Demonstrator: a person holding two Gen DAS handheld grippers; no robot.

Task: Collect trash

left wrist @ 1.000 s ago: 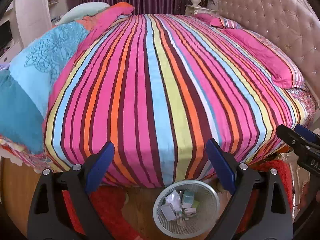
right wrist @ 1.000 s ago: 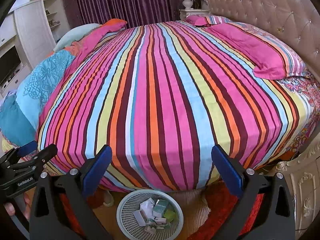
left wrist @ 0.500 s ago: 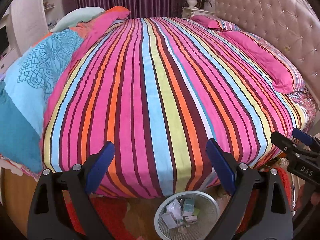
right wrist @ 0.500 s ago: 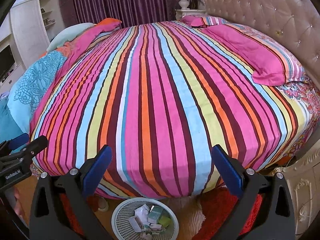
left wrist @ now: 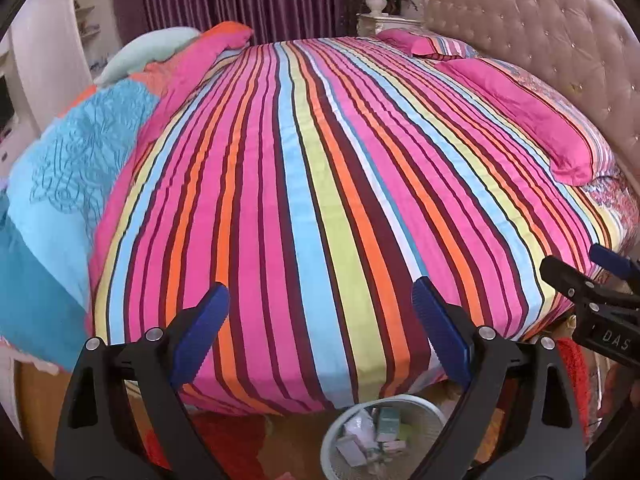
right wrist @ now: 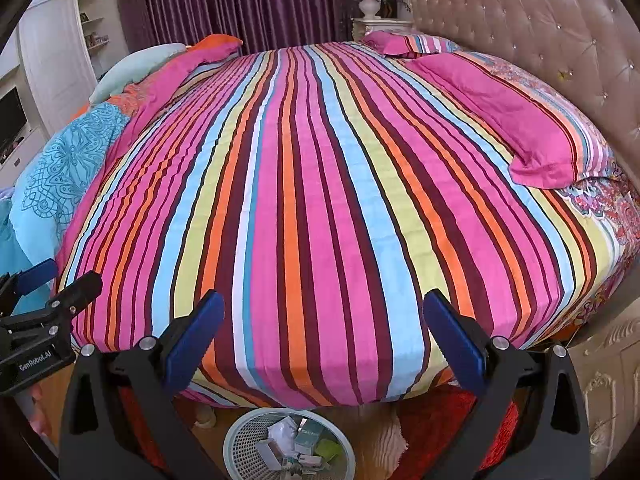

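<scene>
White basket already holds trash; striped bed shows none; left tool and right tool gape, nothing grasped.

A loud striped bedspread is covering the whole bed, a pink pillow is lying by the tufted headboard, purple curtains hanging behind.

Bed w/ striped cover, pink pillow, blue quilt, floor w/ trash basket
</scene>
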